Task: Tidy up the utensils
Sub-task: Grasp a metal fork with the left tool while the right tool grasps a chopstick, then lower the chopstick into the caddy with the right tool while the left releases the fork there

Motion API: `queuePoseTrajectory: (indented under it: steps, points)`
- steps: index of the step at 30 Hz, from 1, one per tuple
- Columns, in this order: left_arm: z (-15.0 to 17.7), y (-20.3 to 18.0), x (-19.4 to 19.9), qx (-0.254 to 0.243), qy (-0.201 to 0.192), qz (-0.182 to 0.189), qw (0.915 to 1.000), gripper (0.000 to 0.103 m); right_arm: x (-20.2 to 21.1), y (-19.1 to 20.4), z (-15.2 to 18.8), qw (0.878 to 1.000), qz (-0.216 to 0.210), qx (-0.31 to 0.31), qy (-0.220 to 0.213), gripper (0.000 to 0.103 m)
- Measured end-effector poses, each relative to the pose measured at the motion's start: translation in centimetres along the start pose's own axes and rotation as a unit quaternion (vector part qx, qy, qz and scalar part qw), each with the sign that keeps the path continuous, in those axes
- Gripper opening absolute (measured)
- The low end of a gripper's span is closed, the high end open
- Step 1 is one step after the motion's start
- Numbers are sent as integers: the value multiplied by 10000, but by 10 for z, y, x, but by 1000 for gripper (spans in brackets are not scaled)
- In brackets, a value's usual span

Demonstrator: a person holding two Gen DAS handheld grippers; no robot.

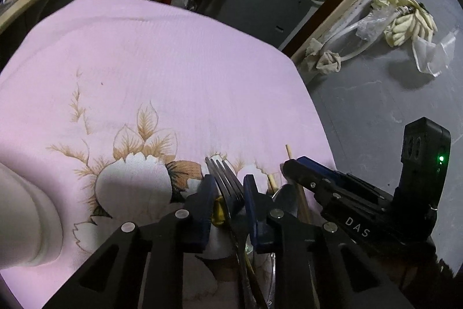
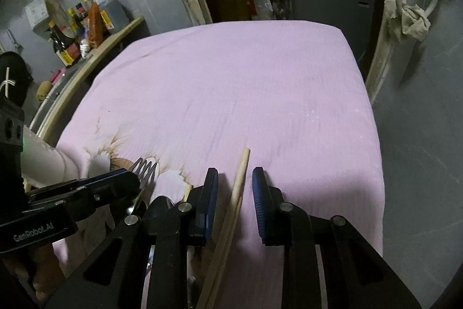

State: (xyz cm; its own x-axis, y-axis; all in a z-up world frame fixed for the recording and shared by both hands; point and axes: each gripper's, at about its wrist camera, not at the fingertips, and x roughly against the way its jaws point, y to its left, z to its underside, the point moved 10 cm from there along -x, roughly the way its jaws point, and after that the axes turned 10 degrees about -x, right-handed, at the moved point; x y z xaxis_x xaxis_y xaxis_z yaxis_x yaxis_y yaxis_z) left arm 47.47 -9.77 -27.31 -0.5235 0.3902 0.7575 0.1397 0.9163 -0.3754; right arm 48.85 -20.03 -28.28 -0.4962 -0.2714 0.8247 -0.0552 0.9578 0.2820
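- While both claws sit low in frame over the pink-clothed table (image 2: 260, 94), lift slowly.
- Left claw (image 1: 230, 193): clenched on the fork (image 1: 225, 178), tines up; keep it vertical.
- Right claw (image 2: 235, 199): chopsticks (image 2: 238, 187) between the jaws, off-centre, visible gap on the right; grip can't be confirmed, so re-centre before lifting.

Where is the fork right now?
In the left wrist view the fork stands between the left gripper fingers, tines up, above the pink cloth, left of the chopsticks.
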Motion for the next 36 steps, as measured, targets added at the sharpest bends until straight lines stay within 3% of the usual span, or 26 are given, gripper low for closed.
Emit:
queuePoseTrajectory:
  steps: [2, 6, 15, 26, 36]
  points:
    - [-1, 2, -3, 122, 116, 38, 9999, 18, -1, 0, 1, 9999, 104, -31, 19, 21]
    - [3, 1, -10, 382, 403, 224, 9982, 17, -3, 0, 1, 9996, 125, -237, 132, 6]
    - [5, -4, -5, 495, 418, 304, 9974, 5, 22, -9, 5, 9940, -524, -961, -75, 5]
    - [-2, -14, 54, 255, -335, 430, 9982, 3, 97, 3, 8, 9857, -1189, -891, -796, 4]
    - [-5, -13, 119, 275, -935, 528, 9938, 3, 151, 24, 16, 9813, -1275, -692, -1267, 4]
